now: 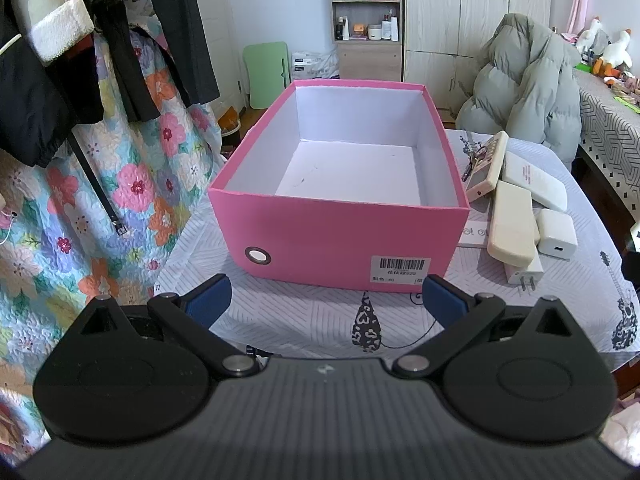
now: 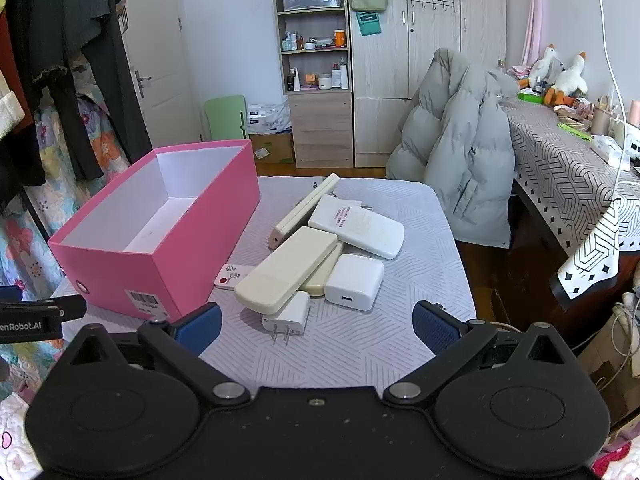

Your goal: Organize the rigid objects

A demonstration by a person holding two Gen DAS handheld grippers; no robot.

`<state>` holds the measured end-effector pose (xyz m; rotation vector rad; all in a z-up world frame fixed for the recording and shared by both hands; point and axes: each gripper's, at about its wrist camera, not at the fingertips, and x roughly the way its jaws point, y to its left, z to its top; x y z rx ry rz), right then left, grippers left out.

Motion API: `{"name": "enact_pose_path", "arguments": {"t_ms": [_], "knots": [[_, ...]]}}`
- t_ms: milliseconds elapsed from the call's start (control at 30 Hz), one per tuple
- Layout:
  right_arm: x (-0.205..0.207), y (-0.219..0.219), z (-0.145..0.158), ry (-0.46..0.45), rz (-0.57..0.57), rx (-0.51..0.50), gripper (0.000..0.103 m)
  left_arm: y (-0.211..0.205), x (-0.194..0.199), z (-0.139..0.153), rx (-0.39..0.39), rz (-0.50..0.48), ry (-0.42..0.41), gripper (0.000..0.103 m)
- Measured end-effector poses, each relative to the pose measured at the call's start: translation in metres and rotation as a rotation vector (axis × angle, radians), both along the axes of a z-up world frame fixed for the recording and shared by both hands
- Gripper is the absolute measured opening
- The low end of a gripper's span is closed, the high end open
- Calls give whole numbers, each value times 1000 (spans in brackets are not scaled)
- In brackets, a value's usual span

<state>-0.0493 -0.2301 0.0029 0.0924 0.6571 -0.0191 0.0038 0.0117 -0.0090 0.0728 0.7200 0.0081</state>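
The right tool [image 2: 316,324] is spread wide and holds nothing; its blue pads sit low in the frame, just short of a heap of rigid items at centre. The left tool [image 1: 326,300] is likewise spread and empty, facing the near wall of the open pink cardboard box [image 1: 340,232].

Nearest the right tool lies a small white two-pin plug adapter [image 2: 289,315], partly under a long cream plastic remote [image 2: 286,270]. To the right of the cream remote sits a white square charger block [image 2: 354,282]. Beyond it a white rounded remote [image 2: 358,226] rests on a slim beige remote [image 2: 304,210]. A small white card remote with a red button [image 2: 230,276] lies beside the box on the grey patterned worktop [image 2: 360,344].

Risk: the items overlap, so lifting a lower one will likely shift or topple those above. Smooth plastic casings may slip from the pads.

The box shows a bare white floor; nothing is inside.
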Motion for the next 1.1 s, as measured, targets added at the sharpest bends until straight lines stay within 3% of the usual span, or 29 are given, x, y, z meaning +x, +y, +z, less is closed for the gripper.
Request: {"name": "enact_pose_path", "arguments": {"t_ms": [333,433,533,633,767,867,967,1100], "knots": [[3,-1,-3,15,-5,3,103,2,0,-1,-2,-3,6,103],[5,-5,-4,11,22,52,103,7,3,4,-8,-3,1,103],[13,-13,-2,-18,100,125,103,16,7,25,-8,-44,-31,102],[21,-20,1,-66,121,199,103,23,8,50,70,-63,-112,102],[36,-17,9,-84,202,185,103,32,20,73,114,-123,-138,101],[56,-18,11,-36,243,207,102,39,39,79,128,-170,-129,101],[78,-25,11,24,251,251,101,50,63,71,157,-148,-85,100],[103,-27,7,92,246,233,100,72,100,51,160,-117,-32,98]]}}
